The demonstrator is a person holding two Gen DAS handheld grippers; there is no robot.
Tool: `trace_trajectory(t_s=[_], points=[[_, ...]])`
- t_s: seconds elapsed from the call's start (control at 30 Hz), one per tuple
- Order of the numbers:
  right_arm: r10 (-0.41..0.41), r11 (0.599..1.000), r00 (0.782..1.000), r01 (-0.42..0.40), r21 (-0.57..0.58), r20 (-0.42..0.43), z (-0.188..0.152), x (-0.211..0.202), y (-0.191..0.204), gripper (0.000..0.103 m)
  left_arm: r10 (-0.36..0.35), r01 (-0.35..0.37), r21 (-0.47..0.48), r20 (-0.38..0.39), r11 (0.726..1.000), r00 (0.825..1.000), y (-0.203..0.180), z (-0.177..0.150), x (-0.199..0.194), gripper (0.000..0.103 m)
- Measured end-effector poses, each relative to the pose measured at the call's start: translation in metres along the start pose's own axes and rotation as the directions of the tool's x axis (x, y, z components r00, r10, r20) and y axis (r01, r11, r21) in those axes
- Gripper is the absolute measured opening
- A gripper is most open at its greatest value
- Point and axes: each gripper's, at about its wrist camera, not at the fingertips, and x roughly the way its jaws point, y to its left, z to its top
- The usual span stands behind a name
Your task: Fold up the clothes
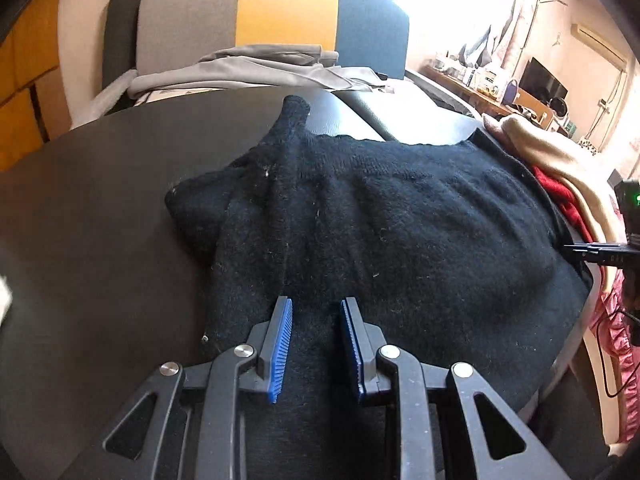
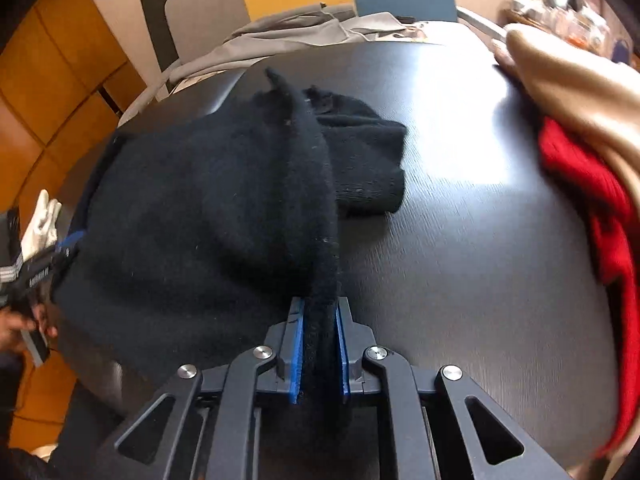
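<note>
Left wrist view: your left gripper (image 1: 316, 344) sits at the bottom of frame, blue pads (image 1: 280, 348) partly apart with black knit filling the gap. The fabric runs up between them, but whether the pads actually press on it I can't tell — same black above and below. The black sweater (image 1: 400, 220) lies spread over the dark table (image 1: 80, 220), a sleeve (image 1: 294, 128) reaching toward the far edge, a folded lump at its left side. At the right edge your right gripper (image 1: 592, 250) shows side-on against the sweater's right border; its jaw state isn't readable from here. Beyond that border sits a heap: a tan garment (image 1: 560, 160) over a red garment (image 1: 560, 196), something pink lower down. Behind the table, a grey cloth (image 1: 260, 68) lies in front of a grey, yellow and blue panel (image 1: 280, 12).

Right wrist view: the right gripper (image 2: 320, 344) is nearest, pads (image 2: 298, 348) clamped on a thick folded edge of the sweater (image 2: 180, 208) — the ridge of knit passes straight between them and lifts off the table (image 2: 480, 240). The rest of the sweater hangs left of the ridge; another bunched part lies flat to its right. The left gripper (image 2: 60, 248) shows at the far left edge against the sweater, held by a hand (image 2: 20, 324), blurred. The red garment (image 2: 592, 200) and tan garment (image 2: 580, 80) are piled at the right, touching the tabletop. The grey cloth (image 2: 300, 28) lies past the far edge.
</note>
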Motion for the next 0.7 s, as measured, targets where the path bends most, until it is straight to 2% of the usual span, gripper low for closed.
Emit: trace_trajectory(t_s=[0.03,0.07,0.1,0.17,0.3,0.4,0.47,0.53,0.57,0.6,0.63,0.67,0.7], points=[[0.000,1.000,1.000,0.000,0.000,-0.008,-0.004,-0.004,0.002,0.018,0.006,-0.006,-0.010,0.008,1.000,1.000,0.000,-0.004,-0.007,0.026],[-0.008,1.000,1.000,0.008,-0.014,-0.013,-0.006,-0.008,0.006,0.024,0.012,-0.011,-0.023,0.028,1.000,1.000,0.000,-0.005,-0.016,0.026],[-0.042,0.998,0.999,0.042,-0.055,0.005,-0.007,-0.016,0.014,0.028,0.013,-0.011,-0.034,0.052,0.999,0.999,-0.001,-0.005,-0.024,0.026],[-0.097,0.986,0.992,0.106,-0.130,0.076,-0.001,-0.032,0.026,0.028,-0.009,0.014,-0.046,0.119,0.999,0.993,-0.006,0.003,-0.036,0.026],[-0.008,0.974,0.979,0.053,-0.219,0.204,0.024,-0.056,0.062,0.028,-0.054,0.057,-0.004,0.236,0.998,0.970,-0.024,0.029,-0.047,0.029],[0.067,0.953,0.975,-0.001,-0.303,0.210,0.049,-0.043,0.092,0.028,-0.051,0.047,0.022,0.215,0.999,0.975,-0.031,0.047,-0.020,0.029],[0.031,0.944,0.982,0.033,-0.329,0.186,0.065,-0.020,0.099,0.028,0.017,-0.016,-0.006,0.136,1.000,0.991,-0.019,0.052,0.009,0.029],[-0.033,0.946,0.988,0.079,-0.315,0.150,0.075,0.001,0.094,0.028,0.053,-0.048,-0.061,0.077,0.997,0.996,-0.003,0.046,0.027,0.029],[-0.074,0.948,0.988,0.111,-0.298,0.133,0.077,0.009,0.086,0.030,0.051,-0.045,-0.098,0.060,0.994,0.997,0.007,0.040,0.034,0.029],[-0.117,0.949,0.986,0.146,-0.279,0.117,0.079,0.018,0.077,0.036,0.014,-0.002,-0.145,0.079,0.989,0.997,0.018,0.033,0.034,0.027],[-0.160,0.948,0.982,0.181,-0.261,0.100,0.080,0.026,0.067,0.038,-0.009,0.026,-0.183,0.093,0.983,0.996,0.027,0.029,0.034,0.017],[-0.170,0.952,0.981,0.189,-0.243,0.095,0.080,0.029,0.057,0.039,-0.014,0.034,-0.211,0.094,0.977,0.995,0.033,0.028,0.034,0.012],[-0.140,0.963,0.984,0.161,-0.215,0.110,0.077,0.028,0.047,0.039,-0.025,0.048,-0.242,0.099,0.969,0.995,0.040,0.027,0.035,0.010]])
